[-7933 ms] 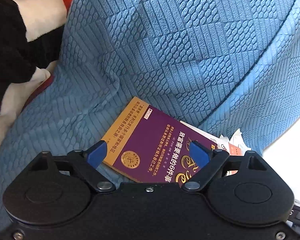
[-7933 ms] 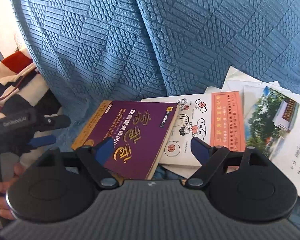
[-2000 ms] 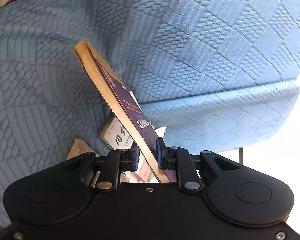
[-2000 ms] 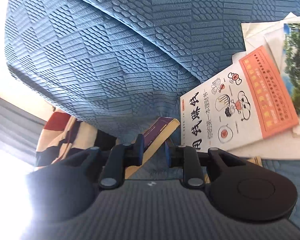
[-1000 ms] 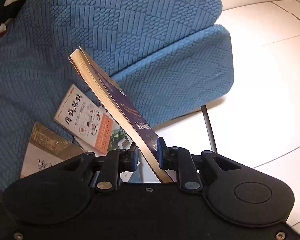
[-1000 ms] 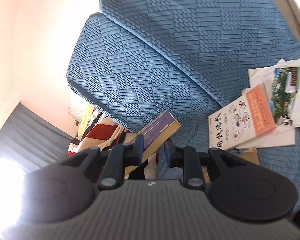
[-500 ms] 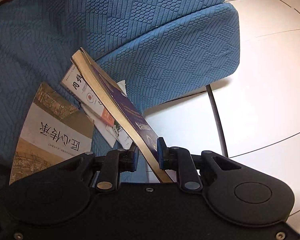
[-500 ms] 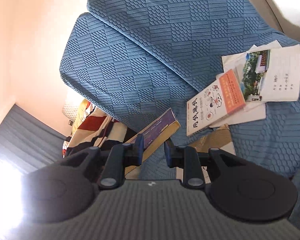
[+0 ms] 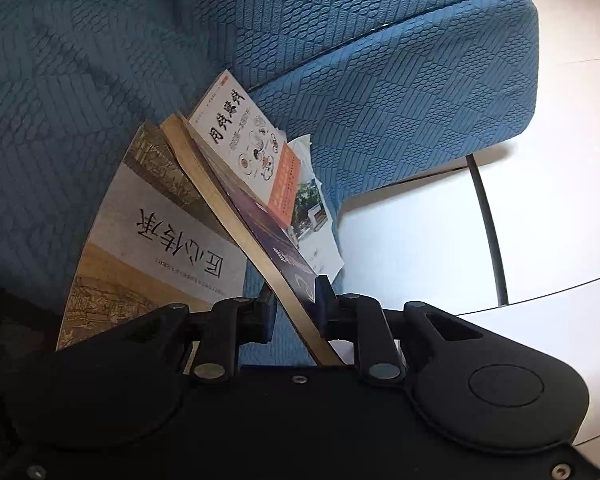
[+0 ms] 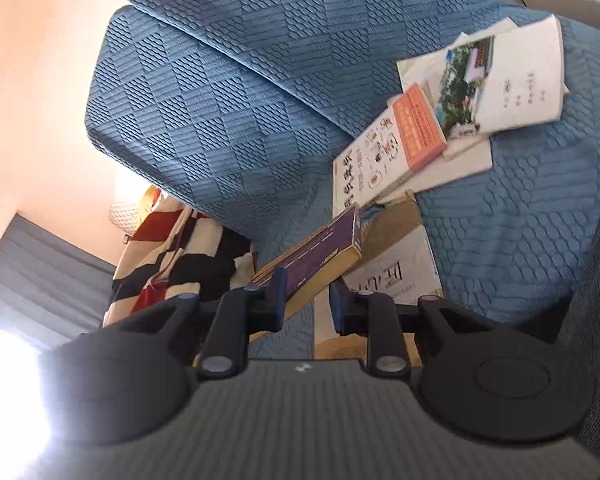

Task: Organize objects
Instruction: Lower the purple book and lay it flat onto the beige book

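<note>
Here both tongs clamp one purple book: the left tongs [image 9: 293, 307] pinch its cover and yellowed page edge [image 9: 236, 216], while the right tongs [image 10: 307, 300] grip its other end, held tilted above the quilted blue sofa [image 10: 228, 112]. Beneath it lies a beige book [image 9: 148, 248] with large brush-style characters, then a white cartoon-covered book [image 10: 384, 156] with an orange band, and glossy booklets [image 10: 500, 80].

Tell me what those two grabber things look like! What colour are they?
The left gripper has a smooth black body with round bumps on each side, silver screws and dark blue fingertips. The right gripper has the same shape, but its body is ribbed grey with a tiny white mark, and its fingertips are brighter blue.
</note>
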